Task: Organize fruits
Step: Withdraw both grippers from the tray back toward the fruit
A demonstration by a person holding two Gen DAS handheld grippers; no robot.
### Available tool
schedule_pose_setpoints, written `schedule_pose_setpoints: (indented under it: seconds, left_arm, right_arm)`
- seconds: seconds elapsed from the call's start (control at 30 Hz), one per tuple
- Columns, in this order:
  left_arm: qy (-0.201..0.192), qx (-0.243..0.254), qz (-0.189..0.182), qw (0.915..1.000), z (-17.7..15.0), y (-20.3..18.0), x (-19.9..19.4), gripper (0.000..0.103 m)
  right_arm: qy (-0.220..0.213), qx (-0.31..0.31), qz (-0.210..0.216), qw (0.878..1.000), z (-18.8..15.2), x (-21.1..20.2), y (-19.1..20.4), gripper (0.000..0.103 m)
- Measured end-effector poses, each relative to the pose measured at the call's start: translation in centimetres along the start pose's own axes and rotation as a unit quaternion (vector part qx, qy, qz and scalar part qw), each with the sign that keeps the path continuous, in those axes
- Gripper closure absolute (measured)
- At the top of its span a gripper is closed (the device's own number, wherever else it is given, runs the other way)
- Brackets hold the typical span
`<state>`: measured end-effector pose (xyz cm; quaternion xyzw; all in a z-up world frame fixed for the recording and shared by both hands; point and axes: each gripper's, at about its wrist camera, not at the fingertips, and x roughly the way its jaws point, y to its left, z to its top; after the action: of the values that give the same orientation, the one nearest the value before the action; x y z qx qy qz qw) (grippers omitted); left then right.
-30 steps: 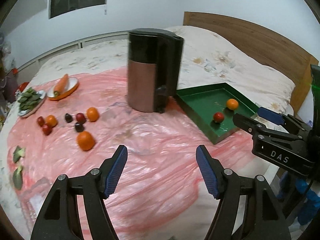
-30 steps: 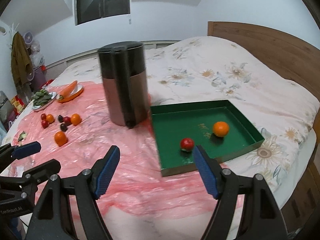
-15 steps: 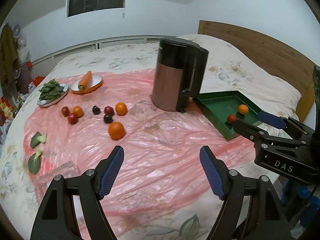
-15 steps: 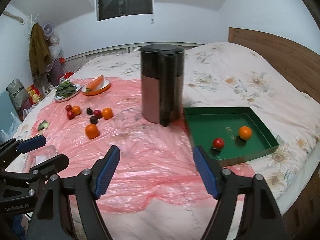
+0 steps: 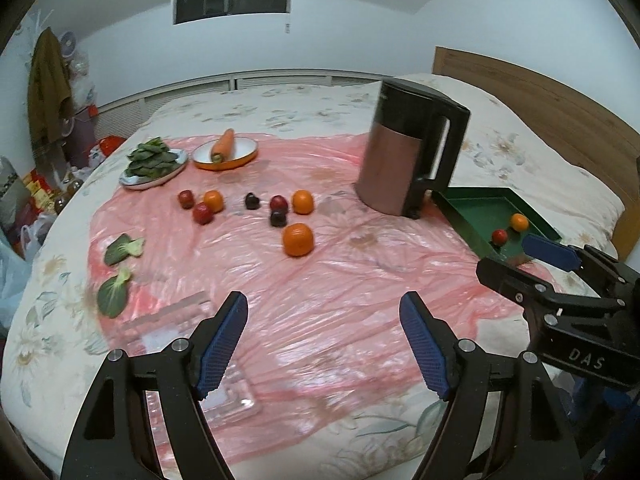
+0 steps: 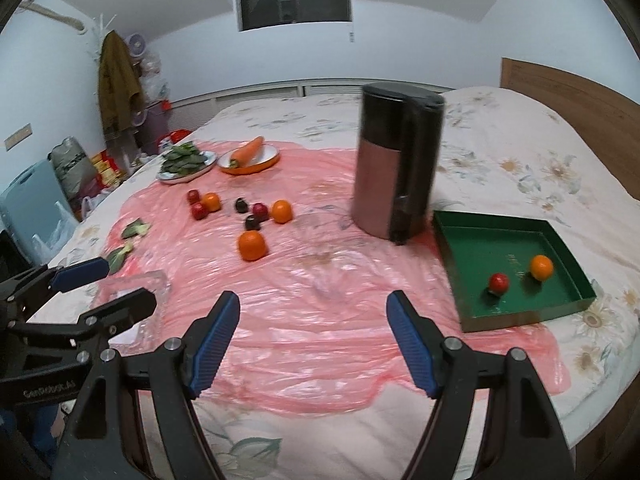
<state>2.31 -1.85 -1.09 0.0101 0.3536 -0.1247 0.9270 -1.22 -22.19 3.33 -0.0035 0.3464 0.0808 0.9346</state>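
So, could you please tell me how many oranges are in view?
4: one in the green tray, three on the pink sheet. More may hide behind the kettle.

Kettle (image 5: 404, 160), black and copper, upright on pink plastic sheet (image 5: 320, 320) over bed (image 5: 280, 108). Carrot (image 5: 223, 145) in orange-rimmed dish (image 5: 244, 156); leafy greens (image 5: 152, 158) on plate (image 5: 136, 182) beside it.

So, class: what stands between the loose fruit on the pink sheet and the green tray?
The kettle stands between them, beside the green tray; right wrist view.

Glossy crinkled plastic sheet (image 5: 340, 312); wooden headboard (image 5: 540, 96).
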Motion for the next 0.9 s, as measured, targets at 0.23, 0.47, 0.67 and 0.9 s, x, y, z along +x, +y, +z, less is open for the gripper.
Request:
schedule_pose_setpoints:
  seconds: [0.23,0.47,0.67,0.9]
  left_arm:
    - [-0.002,-0.011,0.018,0.9998,-0.8,2.1,-0.8,0.030]
    - [-0.005,-0.027,0.034,0.9990,-1.6,4.3,-1.9,0.030]
    - [-0.007,-0.040,0.042,0.9983,-2.3,5.8,-2.6,0.030]
    - [-0.011,-0.052,0.050,0.9973,-2.9,7.1,-3.2,0.030]
  right_arm:
    - [0.008,-0.009,0.023,1.000,-0.5,0.2,2.4,0.000]
    - [0.019,-0.011,0.035,0.999,-1.1,0.6,4.1,0.000]
    - [0.025,-0.024,0.041,0.999,-1.5,0.5,5.4,0.000]
    - [0.019,-0.033,0.052,0.998,-1.4,0.0,6.5,0.000]
